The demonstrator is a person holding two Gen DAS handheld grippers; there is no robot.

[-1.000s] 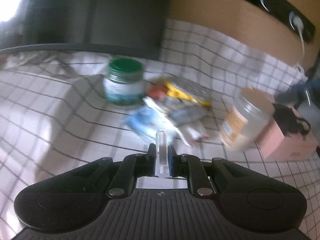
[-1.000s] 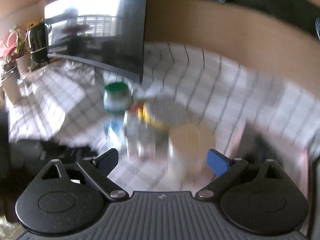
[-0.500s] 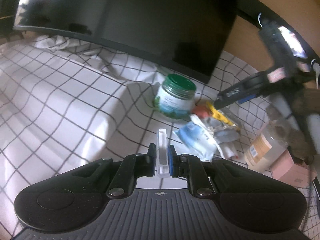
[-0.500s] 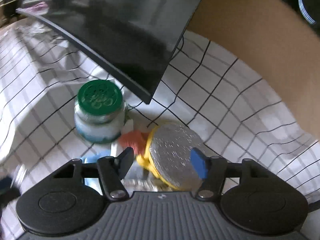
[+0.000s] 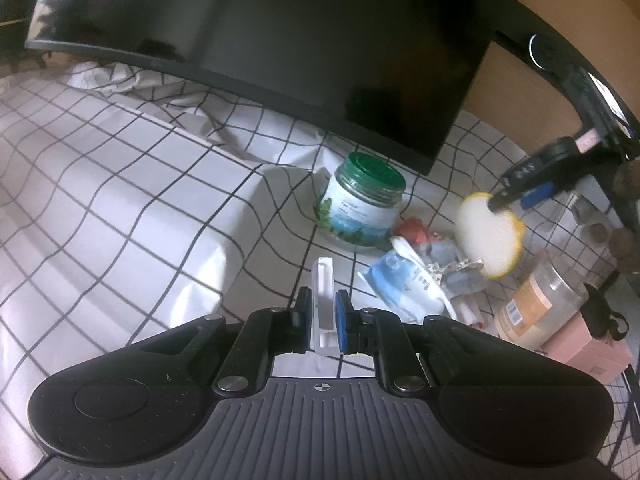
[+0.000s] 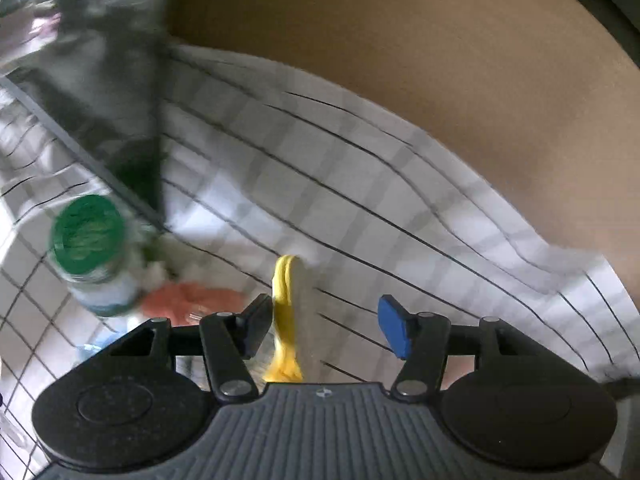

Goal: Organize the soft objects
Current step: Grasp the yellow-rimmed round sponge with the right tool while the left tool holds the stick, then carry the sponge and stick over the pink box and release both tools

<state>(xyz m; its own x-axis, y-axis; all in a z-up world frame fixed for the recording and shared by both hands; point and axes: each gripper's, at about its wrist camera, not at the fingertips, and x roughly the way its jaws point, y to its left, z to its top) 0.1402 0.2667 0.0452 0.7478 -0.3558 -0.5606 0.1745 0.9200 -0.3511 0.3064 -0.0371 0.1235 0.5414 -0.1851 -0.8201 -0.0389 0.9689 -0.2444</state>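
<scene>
My left gripper (image 5: 322, 316) is shut on a clear plastic piece (image 5: 323, 300) above the checked cloth (image 5: 120, 216). A heap of soft packets (image 5: 416, 276), blue, orange and silver, lies right of a green-lidded jar (image 5: 360, 200). My right gripper (image 6: 326, 324) has its jaws wide apart; a round yellow-rimmed disc (image 6: 285, 316) stands on edge against its left finger (image 6: 256, 324). In the left wrist view that gripper (image 5: 520, 196) touches the tilted disc (image 5: 488, 236) above the heap.
A dark monitor (image 5: 280, 40) stands behind the jar. A clear jar with a tan label (image 5: 536, 304) and a pink box (image 5: 588, 340) sit at the right. A tan wall (image 6: 400, 60) rises behind the cloth.
The disc lay flat on the heap half a second ago; now it is raised on edge beside the right gripper's left finger. The right gripper has swung; its view is blurred.
</scene>
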